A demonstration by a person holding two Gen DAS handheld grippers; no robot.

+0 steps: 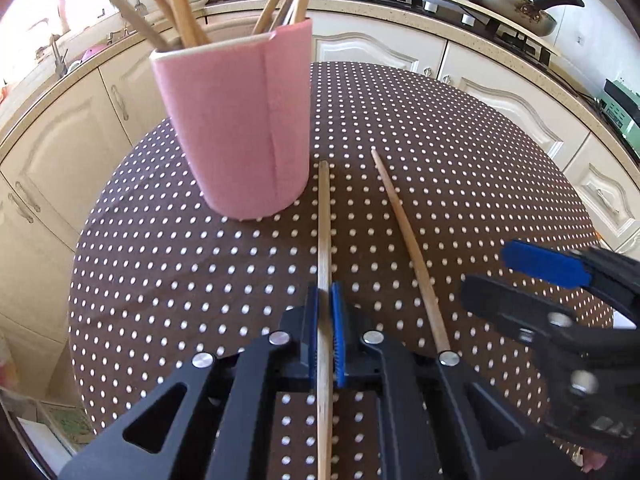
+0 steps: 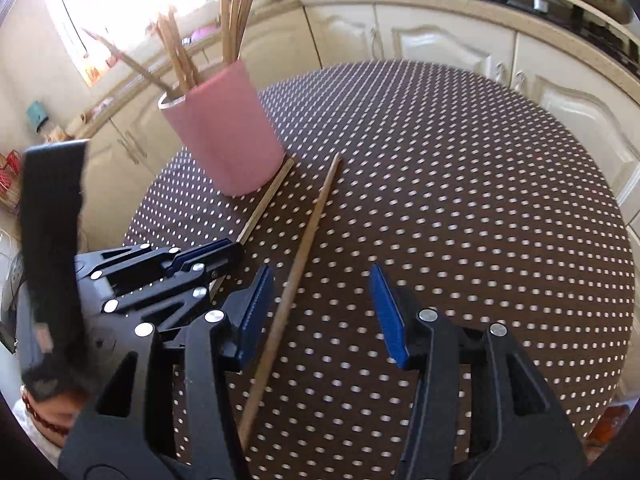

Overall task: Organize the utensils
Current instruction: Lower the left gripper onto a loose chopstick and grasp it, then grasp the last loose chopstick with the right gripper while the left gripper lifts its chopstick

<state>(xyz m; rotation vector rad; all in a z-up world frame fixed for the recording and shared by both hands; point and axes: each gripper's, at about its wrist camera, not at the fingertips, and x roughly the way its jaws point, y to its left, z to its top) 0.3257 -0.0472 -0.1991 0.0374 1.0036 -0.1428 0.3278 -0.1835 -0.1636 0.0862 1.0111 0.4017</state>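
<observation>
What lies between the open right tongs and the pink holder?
In the right wrist view, only the loose chopstick and dotted tablecloth lie between the right tongs and the pink holder.

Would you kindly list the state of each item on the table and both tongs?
Cup: upright, holding chopsticks.
Left chopstick: flat on the table, gripped.
Right chopstick: flat on the table, loose.
Left tongs: shut on the left chopstick.
Right tongs: open, astride the right chopstick.

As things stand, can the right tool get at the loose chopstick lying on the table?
Probably yes. The right tool is open, and the loose chopstick lies bare on the table, running between its fingers. The left tool, shut on the other chopstick, sits off to the side.
</observation>
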